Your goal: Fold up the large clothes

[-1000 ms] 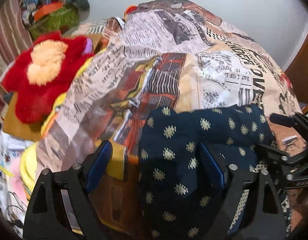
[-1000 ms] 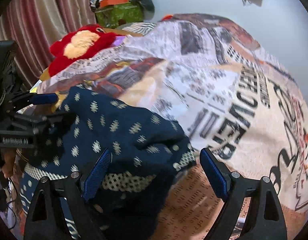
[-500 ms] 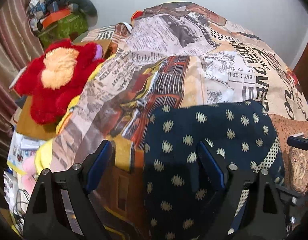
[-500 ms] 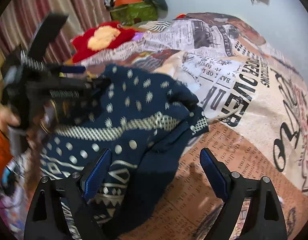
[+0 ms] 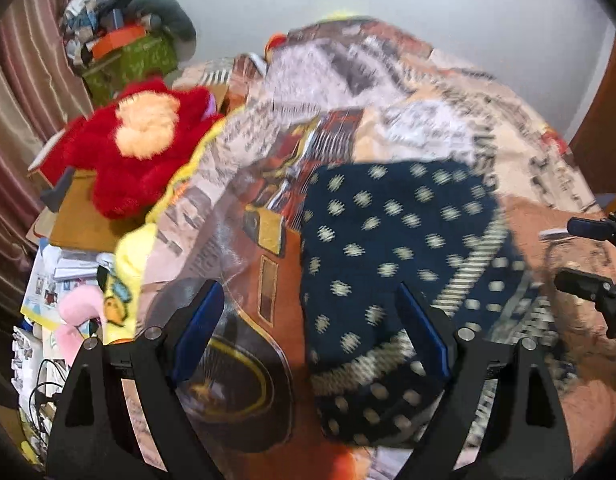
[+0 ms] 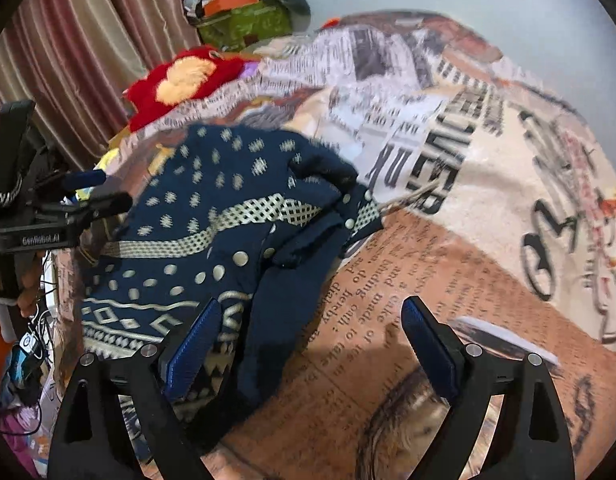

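Note:
A dark navy sweater [image 5: 392, 248] with cream dots and patterned bands lies folded over on the newspaper-print bedspread [image 5: 388, 92]. In the right wrist view the sweater [image 6: 227, 232] sits at the left, one sleeve trailing toward the front. My left gripper [image 5: 310, 320] is open and empty, just above the sweater's near edge. My right gripper [image 6: 308, 336] is open and empty, over the sweater's right side and the bedspread [image 6: 488, 184]. The left gripper also shows in the right wrist view [image 6: 87, 196], at the sweater's left edge.
A red plush toy [image 5: 135, 144] lies at the bed's left edge, also seen in the right wrist view [image 6: 183, 80]. A green box [image 5: 127, 60] piled with clutter stands behind it by the curtain [image 6: 79, 52]. Papers and soft items [image 5: 63, 280] lie beside the bed.
Both grippers have pulled back and up from the sweater. The sweater, bunched and lifted a second ago, now lies spread on the bed with more of its patterned bands showing.

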`<state>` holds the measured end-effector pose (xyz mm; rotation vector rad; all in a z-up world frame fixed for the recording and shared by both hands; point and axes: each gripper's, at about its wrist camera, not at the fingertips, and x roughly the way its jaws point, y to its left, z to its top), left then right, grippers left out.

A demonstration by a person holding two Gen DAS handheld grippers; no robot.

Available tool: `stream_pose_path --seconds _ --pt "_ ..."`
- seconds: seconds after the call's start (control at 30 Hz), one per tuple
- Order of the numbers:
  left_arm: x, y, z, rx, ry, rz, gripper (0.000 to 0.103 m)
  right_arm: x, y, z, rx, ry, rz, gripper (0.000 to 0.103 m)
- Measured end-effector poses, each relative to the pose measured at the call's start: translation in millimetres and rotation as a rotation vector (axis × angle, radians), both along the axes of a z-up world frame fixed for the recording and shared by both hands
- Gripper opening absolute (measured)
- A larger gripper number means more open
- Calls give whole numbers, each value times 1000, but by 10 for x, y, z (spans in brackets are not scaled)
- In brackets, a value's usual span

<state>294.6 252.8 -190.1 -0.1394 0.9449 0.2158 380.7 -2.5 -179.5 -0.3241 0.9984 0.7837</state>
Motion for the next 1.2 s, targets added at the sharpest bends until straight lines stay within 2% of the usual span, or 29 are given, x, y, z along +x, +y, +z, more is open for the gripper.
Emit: stream_pose_path --seconds 0.17,0.27,0.43,0.63,0.8,0.97,1.1,1.2 --pt "-389 -212 605 -31 -148 -30 88 -330 -212 562 126 -58 -53 91" --pt "-626 -374 978 -2 -239 -56 88 -557 -327 894 207 -105 -72 91" --pt "-1136 -666 1639 23 -408 -96 88 -995 -507 1540 342 -238 -82 91" --pt "-1791 -997 2142 83 -594 -99 88 -1609 -800 2191 489 -408 -95 91" --pt "-2244 -1248 2302 109 -699 -67 88 -2162 -999 2481 553 -543 -101 91" --pt "-2592 -1447 2293 148 -772 6 88 -2601 -1097 2547 552 -671 -120 91" --pt "-2724 -1490 2232 141 -781 41 88 -2842 -1149 2466 564 -681 -143 93" --pt "-2773 -1512 2184 136 -778 59 89 -2933 -1215 2409 573 -675 -172 99"
